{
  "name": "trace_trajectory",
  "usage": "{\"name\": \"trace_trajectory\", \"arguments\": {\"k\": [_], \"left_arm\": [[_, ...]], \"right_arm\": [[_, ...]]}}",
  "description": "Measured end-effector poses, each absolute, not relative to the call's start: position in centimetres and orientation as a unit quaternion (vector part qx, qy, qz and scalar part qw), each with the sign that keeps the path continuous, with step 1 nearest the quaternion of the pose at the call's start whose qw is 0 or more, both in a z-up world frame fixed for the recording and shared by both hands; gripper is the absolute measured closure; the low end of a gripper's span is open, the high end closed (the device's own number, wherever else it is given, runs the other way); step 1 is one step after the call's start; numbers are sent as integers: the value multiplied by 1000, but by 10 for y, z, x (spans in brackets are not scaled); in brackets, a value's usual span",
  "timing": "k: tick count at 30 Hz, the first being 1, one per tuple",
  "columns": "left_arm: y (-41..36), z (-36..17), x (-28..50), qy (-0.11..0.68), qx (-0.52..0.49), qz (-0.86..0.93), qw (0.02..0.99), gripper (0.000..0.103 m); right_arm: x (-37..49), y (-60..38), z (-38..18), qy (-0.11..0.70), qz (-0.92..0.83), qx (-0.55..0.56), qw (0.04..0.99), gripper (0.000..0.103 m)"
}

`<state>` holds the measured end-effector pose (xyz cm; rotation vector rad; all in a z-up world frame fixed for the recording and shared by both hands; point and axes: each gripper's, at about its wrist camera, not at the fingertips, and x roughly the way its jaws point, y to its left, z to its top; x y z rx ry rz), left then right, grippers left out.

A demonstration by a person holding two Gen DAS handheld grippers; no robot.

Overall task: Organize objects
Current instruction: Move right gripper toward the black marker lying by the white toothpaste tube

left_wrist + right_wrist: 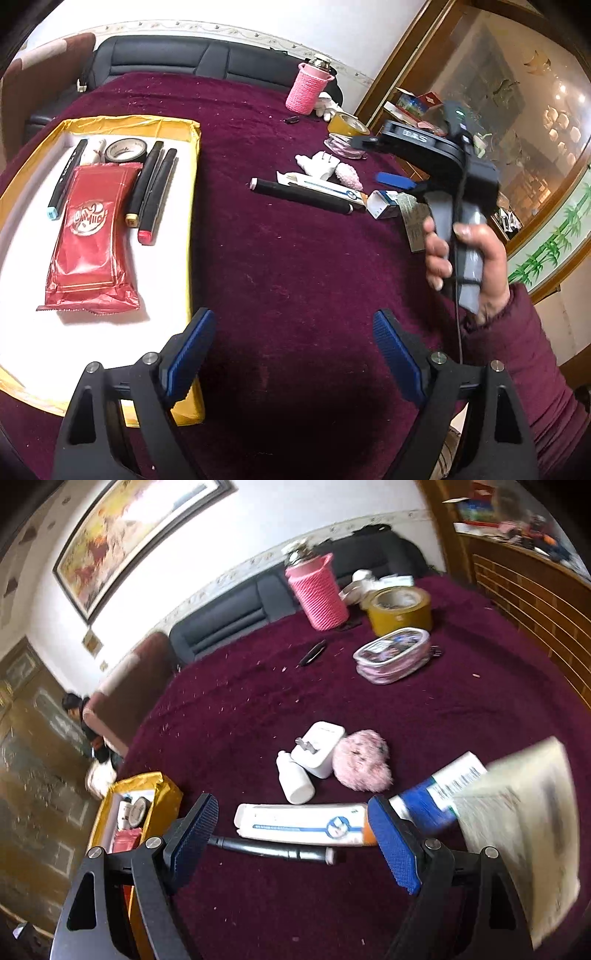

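Both grippers hang above the maroon-covered surface (280,258) with their blue-padded fingers spread and nothing between them.

The left gripper (293,354) has its left finger (192,354) over the near corner of the yellow box (192,206). Ahead and to the left of these fingers, inside the box, lie a red packet (88,236), four markers (144,184) and a roll of black tape (123,151). Ahead and to the right, a black marker (301,195) lies on the cloth.

From the right wrist view, the right gripper (291,840) frames that black marker (273,851), which lies crosswise just beyond the fingertips, with a white tube (303,825) just behind it. Farther ahead sit a white bottle (295,782), a white plug adapter (319,749) and a pink fuzzy object (362,760), close together. A blurred paper leaflet (517,830) shows beside the right finger (393,845); whether it touches it, I cannot tell.
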<state>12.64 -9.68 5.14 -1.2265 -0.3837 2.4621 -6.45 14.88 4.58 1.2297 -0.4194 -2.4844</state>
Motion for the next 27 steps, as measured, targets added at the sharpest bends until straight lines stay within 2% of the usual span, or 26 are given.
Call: {"name": "trace_trajectory", "arguments": {"k": [5,9,13,17,20,25,27], "left_arm": [[-106,52,127,-151,-429,870,189,17],[-108,54,128,-152,-424,872,191,17],[-112,55,129,-160,-422,870,197,17],[-114,55,128,-166,-422,869,199,17],[-114,54,128,-171,-424,866,205,17],[-111,53,123,-176,-430,861,207,17],[-110,52,122,-175,-431,860,208,17]], "right_arm": [[-77,114,32,-119,-841,473,234,16],[-81,96,24,-92,-833,488,242,16],[-77,99,17,-152,-800,502,290,16],[-79,93,8,-120,-807,514,265,16],[-83,99,0,-147,-796,525,263,15],[-60,83,-13,-181,-731,569,329,14],[-47,75,-8,-162,-721,572,356,14]]}}
